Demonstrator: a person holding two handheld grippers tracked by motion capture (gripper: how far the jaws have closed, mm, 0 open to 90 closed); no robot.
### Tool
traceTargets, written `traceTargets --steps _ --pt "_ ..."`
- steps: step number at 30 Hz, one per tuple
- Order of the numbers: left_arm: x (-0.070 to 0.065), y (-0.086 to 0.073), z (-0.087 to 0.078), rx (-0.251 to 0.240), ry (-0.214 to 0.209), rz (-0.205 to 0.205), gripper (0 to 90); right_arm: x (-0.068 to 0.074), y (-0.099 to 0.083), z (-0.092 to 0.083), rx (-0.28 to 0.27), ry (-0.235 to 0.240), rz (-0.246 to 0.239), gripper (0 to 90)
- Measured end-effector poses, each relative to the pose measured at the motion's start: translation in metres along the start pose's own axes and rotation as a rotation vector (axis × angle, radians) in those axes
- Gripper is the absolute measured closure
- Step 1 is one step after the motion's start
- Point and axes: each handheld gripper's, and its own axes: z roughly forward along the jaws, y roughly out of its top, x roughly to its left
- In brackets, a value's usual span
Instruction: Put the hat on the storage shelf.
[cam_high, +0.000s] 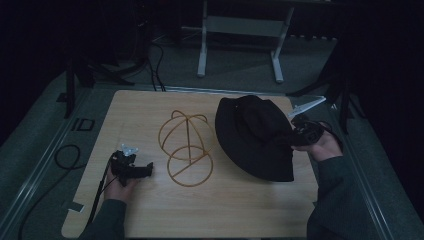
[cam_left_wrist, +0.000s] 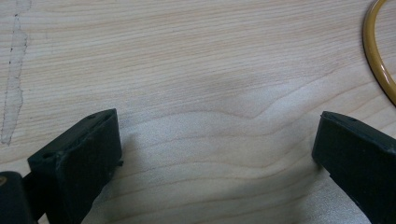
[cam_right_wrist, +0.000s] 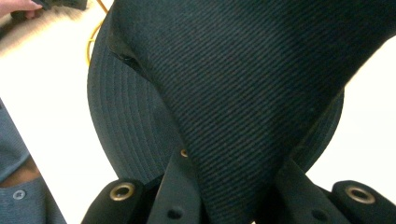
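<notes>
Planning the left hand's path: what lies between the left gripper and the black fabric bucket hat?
The yellow wire hat stand, seen in the high view.

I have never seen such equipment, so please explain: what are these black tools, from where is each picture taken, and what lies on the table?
A person holds a hand tool with two black jaws in each hand. The high view looks down on the wooden table. There the left gripper rests near a golden wire hat stand, and the right gripper grips a black bucket hat. The other two pictures come from cameras riding on the tools. The left gripper view shows its jaws apart over bare wood, with nothing between them. The right gripper view shows its jaws closed on the hat's crown cloth.
</notes>
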Motion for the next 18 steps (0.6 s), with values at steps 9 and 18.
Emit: traceTargets --steps 9,18 --pt "0.0 0.0 0.0 -0.001 0.0 -0.002 1.6 0.001 0.004 -0.006 -0.024 0.002 -0.005 86.8" --pt "0.0 0.0 0.0 -0.002 0.0 -0.002 1.6 0.004 0.008 -0.016 -0.044 -0.001 -0.02 86.8"
